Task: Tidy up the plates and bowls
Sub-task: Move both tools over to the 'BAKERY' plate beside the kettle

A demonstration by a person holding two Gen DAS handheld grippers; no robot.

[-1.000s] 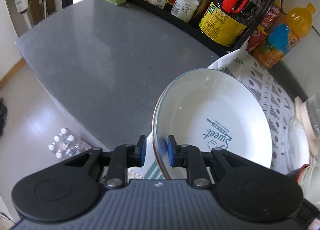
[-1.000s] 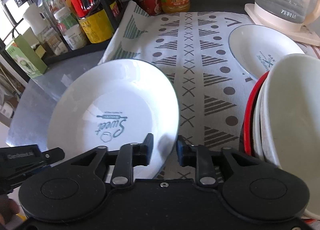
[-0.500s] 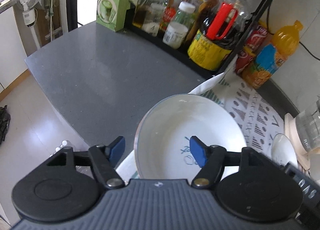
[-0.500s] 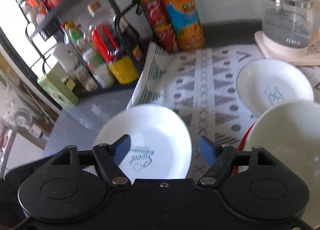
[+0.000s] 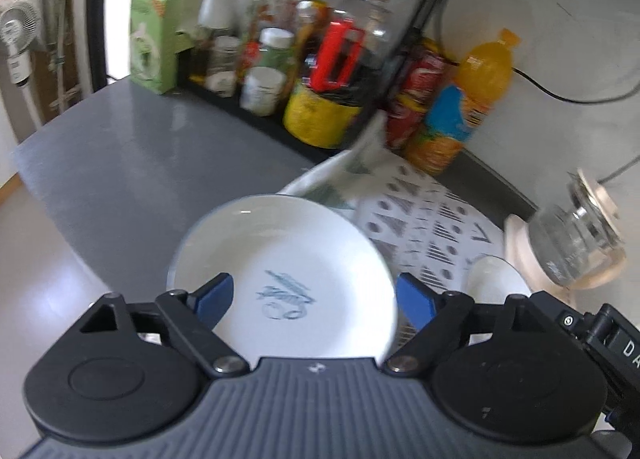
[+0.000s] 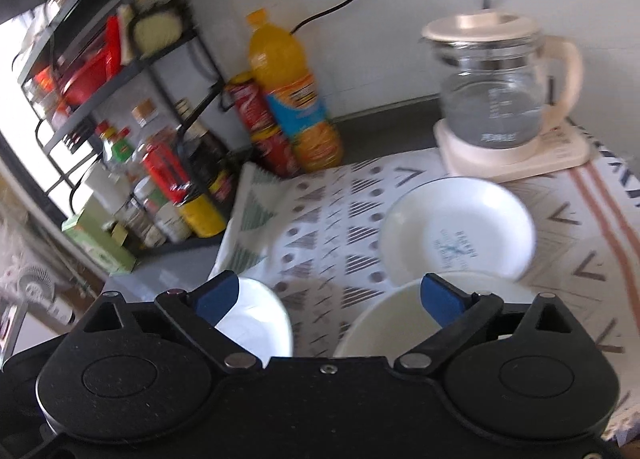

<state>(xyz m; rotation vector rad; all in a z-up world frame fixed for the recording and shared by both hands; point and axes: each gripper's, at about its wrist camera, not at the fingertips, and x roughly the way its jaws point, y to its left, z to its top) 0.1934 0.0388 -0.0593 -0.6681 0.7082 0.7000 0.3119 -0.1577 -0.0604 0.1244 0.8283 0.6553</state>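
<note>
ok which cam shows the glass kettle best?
Right wrist: the whole glass kettle shows upright on its cream base, lid and handle clear. Left wrist catches it only at the frame's right edge, blurred and tilted by distortion.

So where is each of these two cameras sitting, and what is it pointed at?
Left wrist: rides the open left gripper, facing a white plate and the bottle rack.
Right wrist: rides the open right gripper, facing the patterned cloth, a second plate and the kettle.
Shared: both plates, orange bottle, kettle.
</note>
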